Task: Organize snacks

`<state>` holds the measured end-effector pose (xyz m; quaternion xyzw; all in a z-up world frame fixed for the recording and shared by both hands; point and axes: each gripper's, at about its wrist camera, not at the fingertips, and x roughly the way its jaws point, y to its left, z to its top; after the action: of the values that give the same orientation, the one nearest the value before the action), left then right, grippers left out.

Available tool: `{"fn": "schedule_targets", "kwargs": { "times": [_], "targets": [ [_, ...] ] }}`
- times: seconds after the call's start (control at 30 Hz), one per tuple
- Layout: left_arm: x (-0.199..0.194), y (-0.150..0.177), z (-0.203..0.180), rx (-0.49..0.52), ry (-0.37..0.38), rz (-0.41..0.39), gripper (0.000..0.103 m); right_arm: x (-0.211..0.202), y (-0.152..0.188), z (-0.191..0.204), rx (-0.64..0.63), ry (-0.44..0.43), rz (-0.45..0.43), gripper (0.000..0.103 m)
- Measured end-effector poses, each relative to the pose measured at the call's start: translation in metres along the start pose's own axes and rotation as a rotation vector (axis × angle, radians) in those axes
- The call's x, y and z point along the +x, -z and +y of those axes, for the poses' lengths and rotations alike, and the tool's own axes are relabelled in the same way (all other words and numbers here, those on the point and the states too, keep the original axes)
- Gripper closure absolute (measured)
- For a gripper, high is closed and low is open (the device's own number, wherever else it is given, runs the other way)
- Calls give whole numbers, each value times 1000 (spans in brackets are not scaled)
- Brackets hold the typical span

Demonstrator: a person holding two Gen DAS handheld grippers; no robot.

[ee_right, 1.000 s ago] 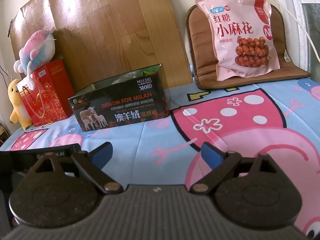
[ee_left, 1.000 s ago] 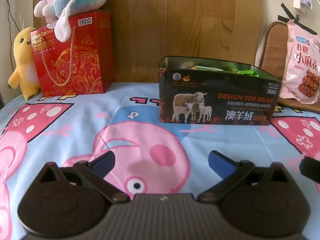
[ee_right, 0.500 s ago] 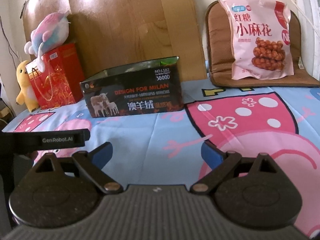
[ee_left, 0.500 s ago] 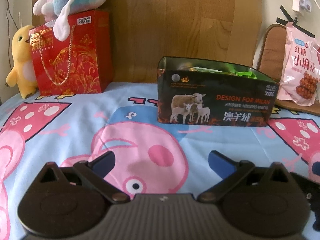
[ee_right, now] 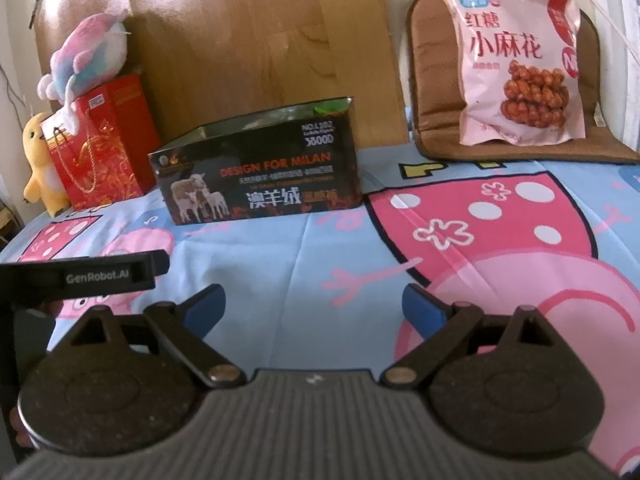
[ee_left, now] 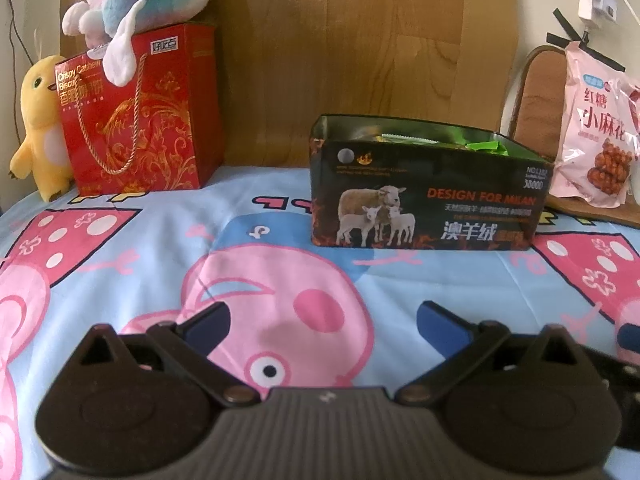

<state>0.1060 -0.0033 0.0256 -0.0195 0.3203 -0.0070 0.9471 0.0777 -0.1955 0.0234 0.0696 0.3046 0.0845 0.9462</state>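
Both views have shifted slightly. Left gripper [ee_left: 322, 322] and right gripper [ee_right: 314, 304] hover empty, fingers apart, facing the open black rectangular tin [ee_left: 424, 204], likely the snack container.

Open box [ee_left: 428, 204] mid-bed, gift bag [ee_left: 136, 120] to its left, snack bag [ee_right: 520, 72] leaning on cushion [ee_right: 436, 80] to its right

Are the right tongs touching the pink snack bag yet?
Apart. The right wrist view shows the right tongs open over the bedsheet, with the pink snack bag far back against the brown cushion.

Pink snack bag [ee_right: 520, 64] upright, black tin [ee_right: 260, 176] — open
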Motion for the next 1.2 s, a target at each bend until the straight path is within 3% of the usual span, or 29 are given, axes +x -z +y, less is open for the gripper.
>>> {"fn": "schedule_targets", "kwargs": {
  "times": [0.63, 1.03, 1.13, 1.2],
  "targets": [
    [1, -3, 6, -41, 10, 9, 0, -3, 1, 0, -9, -35, -17, 6],
    [-6, 3, 10, -46, -46, 38, 0, 7, -4, 0, 36, 51, 34, 6],
    [-15, 9, 15, -36, -74, 53, 0, 11, -9, -2, 137, 6, 33, 6],
    [-22, 13, 16, -18, -84, 37, 0, 15, -7, 7, 120, 9, 23, 6]
  ]
}}
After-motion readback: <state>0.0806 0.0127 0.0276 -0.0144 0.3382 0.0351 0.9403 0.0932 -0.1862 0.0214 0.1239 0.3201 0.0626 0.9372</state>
